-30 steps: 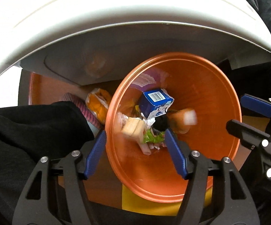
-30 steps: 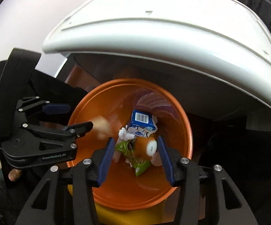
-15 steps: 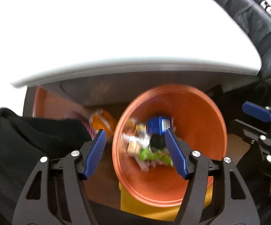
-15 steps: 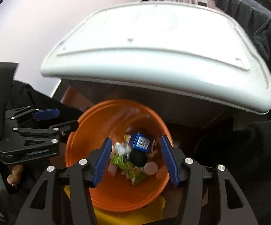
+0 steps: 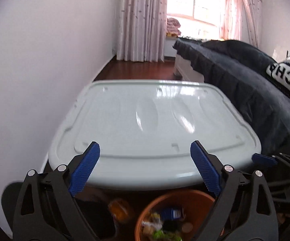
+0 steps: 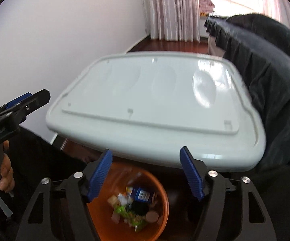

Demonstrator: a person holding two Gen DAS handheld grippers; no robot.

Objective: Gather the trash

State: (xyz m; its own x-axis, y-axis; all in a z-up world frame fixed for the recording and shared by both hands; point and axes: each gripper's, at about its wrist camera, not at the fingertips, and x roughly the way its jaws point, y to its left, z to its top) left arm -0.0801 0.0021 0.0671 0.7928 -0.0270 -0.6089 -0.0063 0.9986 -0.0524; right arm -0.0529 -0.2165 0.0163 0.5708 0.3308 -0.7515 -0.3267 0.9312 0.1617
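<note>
Both grippers gape empty over the orange bin (pillow reads "CH").

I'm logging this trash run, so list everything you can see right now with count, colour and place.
trash bin: one, orange, on the floor below the table edge
blue carton: one, blue and white, inside the bin
green wrapper: one, green, in the bin
folding table: one, pale grey, clear top
dark bedding: one, black, right of the table
curtains: pink, by the window
left claw: open, empty
right claw: open, empty, above the bin
</note>
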